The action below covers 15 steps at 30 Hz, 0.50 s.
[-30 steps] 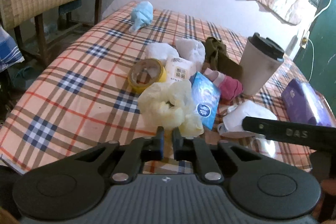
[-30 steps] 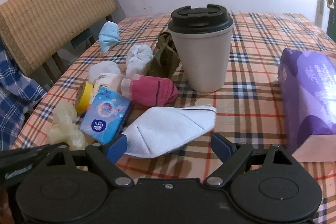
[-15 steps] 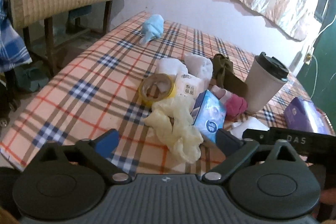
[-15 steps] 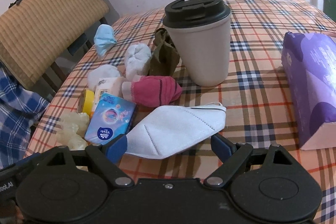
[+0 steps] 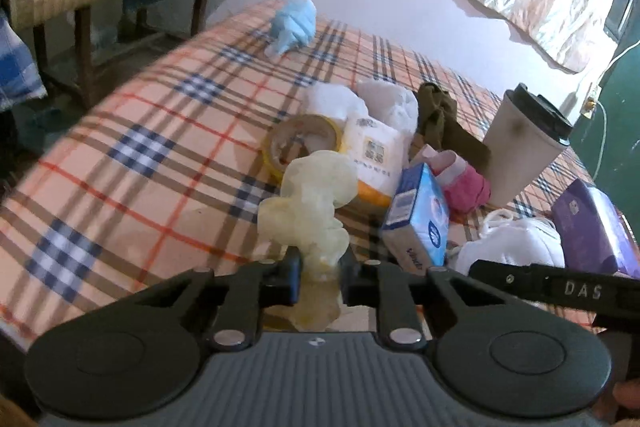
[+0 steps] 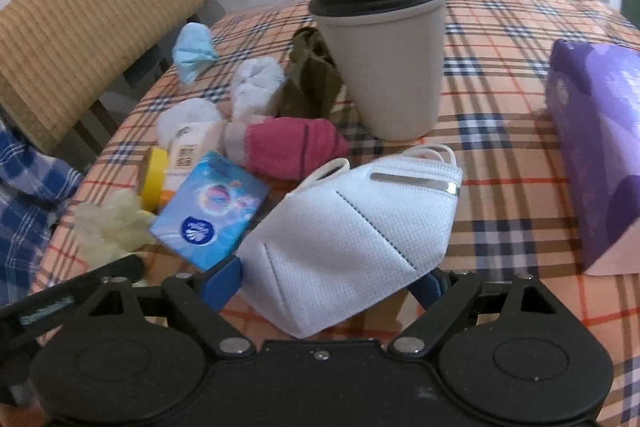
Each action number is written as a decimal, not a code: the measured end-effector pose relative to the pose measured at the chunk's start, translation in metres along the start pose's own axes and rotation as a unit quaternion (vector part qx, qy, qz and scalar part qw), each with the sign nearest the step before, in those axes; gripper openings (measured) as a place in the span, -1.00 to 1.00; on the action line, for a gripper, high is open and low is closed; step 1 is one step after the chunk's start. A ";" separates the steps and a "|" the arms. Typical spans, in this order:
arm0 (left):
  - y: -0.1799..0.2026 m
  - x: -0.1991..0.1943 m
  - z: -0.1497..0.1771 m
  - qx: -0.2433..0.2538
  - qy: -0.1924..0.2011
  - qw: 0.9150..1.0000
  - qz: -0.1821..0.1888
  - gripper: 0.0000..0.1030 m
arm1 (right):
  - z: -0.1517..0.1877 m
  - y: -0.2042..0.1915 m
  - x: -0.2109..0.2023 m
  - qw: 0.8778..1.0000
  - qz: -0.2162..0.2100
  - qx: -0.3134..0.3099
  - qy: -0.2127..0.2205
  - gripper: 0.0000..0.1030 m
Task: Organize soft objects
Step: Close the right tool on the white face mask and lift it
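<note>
My left gripper (image 5: 320, 273) is shut on a pale yellow rubber glove (image 5: 312, 203), gripping its near end at the table's front edge; the glove also shows in the right wrist view (image 6: 110, 227). My right gripper (image 6: 334, 277) is open with its blue-padded fingers on either side of a white face mask (image 6: 352, 227). A pink sock (image 6: 288, 147), an olive cloth (image 6: 312, 83), white sock balls (image 6: 256, 87) and a blue crumpled mask (image 6: 194, 51) lie on the plaid table (image 6: 500, 131).
A blue tissue pack (image 6: 212, 211), a white wipes pack (image 5: 374, 155) and a yellow tape roll (image 5: 300, 143) sit in the cluster. A lidded coffee cup (image 6: 384, 55) stands behind the mask. A purple tissue box (image 6: 596, 151) lies right. A wicker chair (image 6: 80, 27) stands left.
My left gripper opened half a second ago and has now shut on the yellow glove. My right gripper has moved forward around the white mask.
</note>
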State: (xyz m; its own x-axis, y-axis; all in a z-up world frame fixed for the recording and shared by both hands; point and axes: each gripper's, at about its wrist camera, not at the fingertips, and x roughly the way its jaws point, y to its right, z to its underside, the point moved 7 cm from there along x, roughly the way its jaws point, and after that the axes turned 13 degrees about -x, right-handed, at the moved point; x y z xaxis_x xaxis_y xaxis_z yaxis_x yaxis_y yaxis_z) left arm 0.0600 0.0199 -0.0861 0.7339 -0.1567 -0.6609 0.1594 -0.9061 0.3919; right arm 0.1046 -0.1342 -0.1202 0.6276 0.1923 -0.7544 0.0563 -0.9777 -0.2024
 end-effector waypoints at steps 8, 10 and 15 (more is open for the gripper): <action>0.015 -0.013 -0.008 0.018 0.013 1.000 0.008 -0.60 | -0.018 -0.005 0.017 1.000 0.009 0.012 0.000 0.99; 0.017 -0.016 -0.009 0.020 0.015 1.000 0.011 -0.60 | -0.017 -0.009 0.020 1.000 0.013 -0.028 0.003 0.97; 0.021 -0.020 -0.010 0.020 0.017 0.999 0.018 -0.60 | -0.008 0.005 0.007 0.999 -0.005 -0.040 0.035 -0.14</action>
State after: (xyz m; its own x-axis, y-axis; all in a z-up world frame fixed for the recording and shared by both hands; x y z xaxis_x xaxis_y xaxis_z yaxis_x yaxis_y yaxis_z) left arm 0.0551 0.0080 -0.0578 0.7609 -0.1762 -0.6244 0.1063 -0.9155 0.3880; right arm 0.1151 -0.1387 -0.1213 0.6792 0.1987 -0.7065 0.1226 -0.9799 -0.1577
